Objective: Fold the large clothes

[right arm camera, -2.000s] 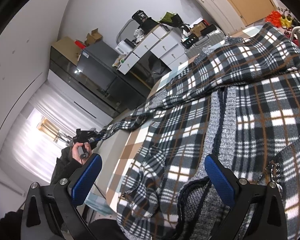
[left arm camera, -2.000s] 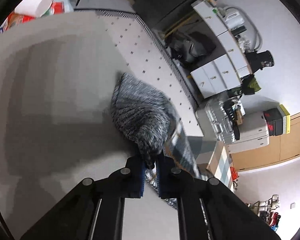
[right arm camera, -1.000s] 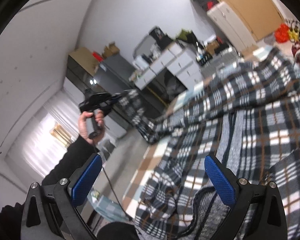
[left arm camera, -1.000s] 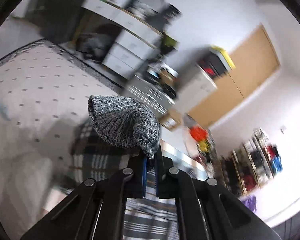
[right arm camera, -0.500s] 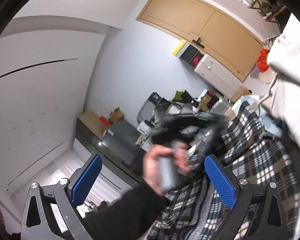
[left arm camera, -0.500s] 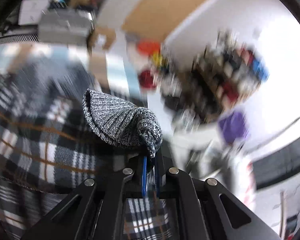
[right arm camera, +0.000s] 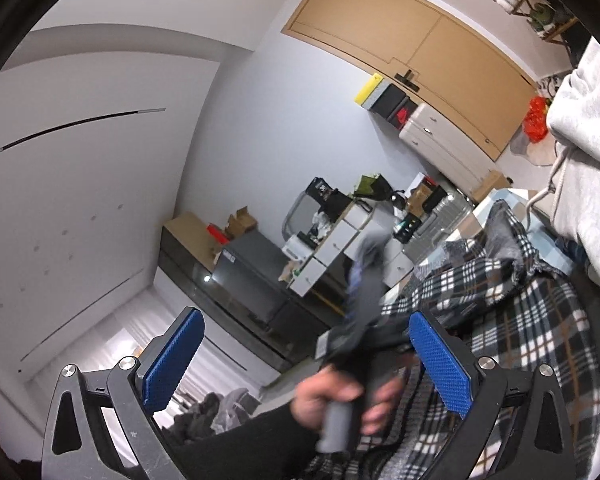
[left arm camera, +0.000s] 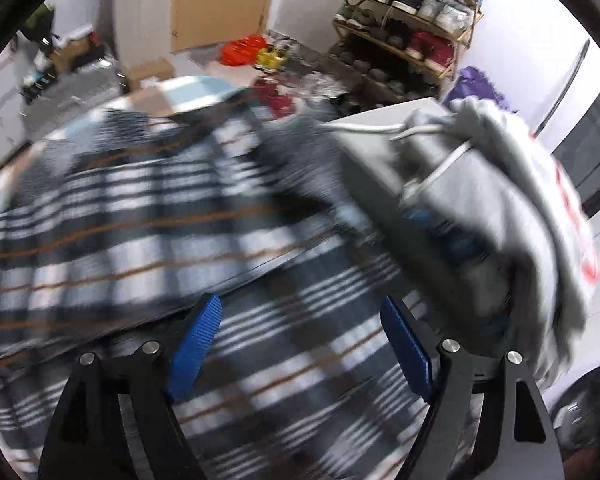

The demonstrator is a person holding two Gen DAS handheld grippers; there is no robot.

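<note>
The large black, white and brown plaid garment (left arm camera: 148, 240) lies spread out and fills the blurred lower half of the left wrist view. My left gripper (left arm camera: 300, 344) points down at it. Its jaws are opening, the blue pads (left arm camera: 198, 340) stand wide apart, and nothing is pinched between them. In the right wrist view my right gripper (right arm camera: 306, 360) is open, aimed about level across the room, with nothing held. Between its fingers a hand (right arm camera: 332, 396) grips the other gripper's handle, blurred, over the plaid garment (right arm camera: 520, 320).
The person's grey hooded sweatshirt (left arm camera: 500, 208) with white drawstrings hangs close on the right. A shoe rack (left arm camera: 404, 36) and floor clutter stand behind the garment. White drawers (right arm camera: 332, 248), a dark cabinet (right arm camera: 252, 272) and wooden doors (right arm camera: 420, 40) line the far walls.
My left gripper swung over the plaid garment with the grey knit cuff, tipped downward, then let the cuff go and its jaws spread. My right gripper tilted up off the garment and stayed open.
</note>
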